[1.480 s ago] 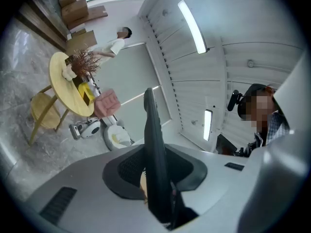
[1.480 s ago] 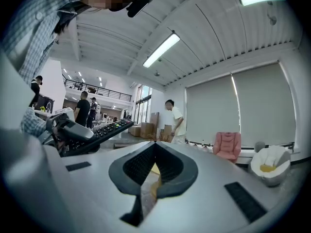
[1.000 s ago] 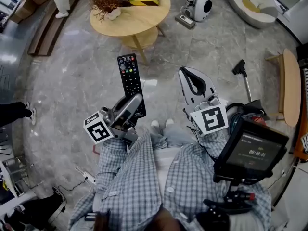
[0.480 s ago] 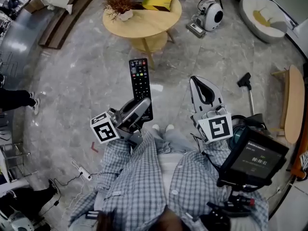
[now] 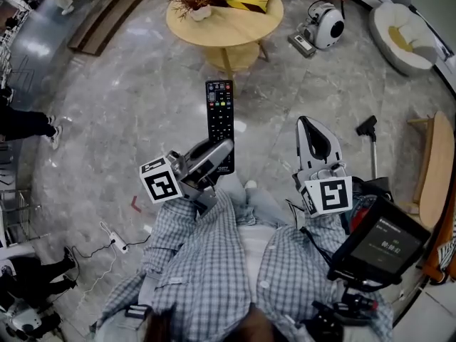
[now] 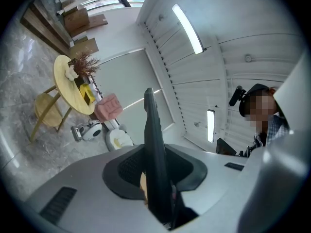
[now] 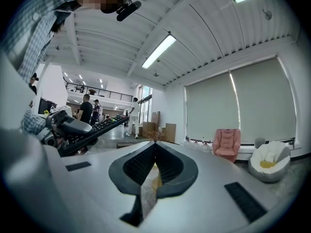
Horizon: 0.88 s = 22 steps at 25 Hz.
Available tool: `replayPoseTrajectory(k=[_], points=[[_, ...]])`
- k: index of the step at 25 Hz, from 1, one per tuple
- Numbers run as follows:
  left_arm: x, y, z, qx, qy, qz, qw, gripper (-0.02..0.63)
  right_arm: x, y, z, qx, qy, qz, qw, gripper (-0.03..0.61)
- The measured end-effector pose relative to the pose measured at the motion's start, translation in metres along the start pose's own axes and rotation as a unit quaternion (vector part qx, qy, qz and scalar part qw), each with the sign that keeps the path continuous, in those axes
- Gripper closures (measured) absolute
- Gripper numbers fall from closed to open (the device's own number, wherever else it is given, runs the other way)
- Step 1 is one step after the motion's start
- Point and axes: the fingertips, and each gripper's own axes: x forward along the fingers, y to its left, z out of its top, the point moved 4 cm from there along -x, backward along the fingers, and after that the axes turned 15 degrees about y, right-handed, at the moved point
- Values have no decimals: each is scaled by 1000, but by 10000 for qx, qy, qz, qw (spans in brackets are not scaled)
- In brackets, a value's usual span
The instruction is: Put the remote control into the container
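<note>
Right tongs (image 5: 313,135) are pressed together and empty, not needed yet. Round pale wooden tabletop (image 5: 214,28) sits top centre, probably where this is headed. Left tongs (image 5: 212,159) are clamped on the near end of the long black remote control (image 5: 219,112), mid-frame above the floor, for carrying.

My head camera looks steeply down at the marble floor (image 5: 128,105). The camera on my left hand-held gripper (image 6: 155,154) sits close behind its jaws, tilted toward the ceiling (image 6: 218,57). The one on my right hand-held gripper (image 7: 154,144) faces level. Both catch the pink armchair (image 6: 108,108).
</note>
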Motion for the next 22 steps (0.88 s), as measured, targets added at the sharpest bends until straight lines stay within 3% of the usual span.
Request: replayPoseTrajectory(k=[15,22], points=[[11,3,9,49,256,-266,9993,499,-13,-4,1,245,-71,-338,9991,572],[34,47,65,-71,402,-360,9985,499,52,-35,15,393,59,-381,9985,572]])
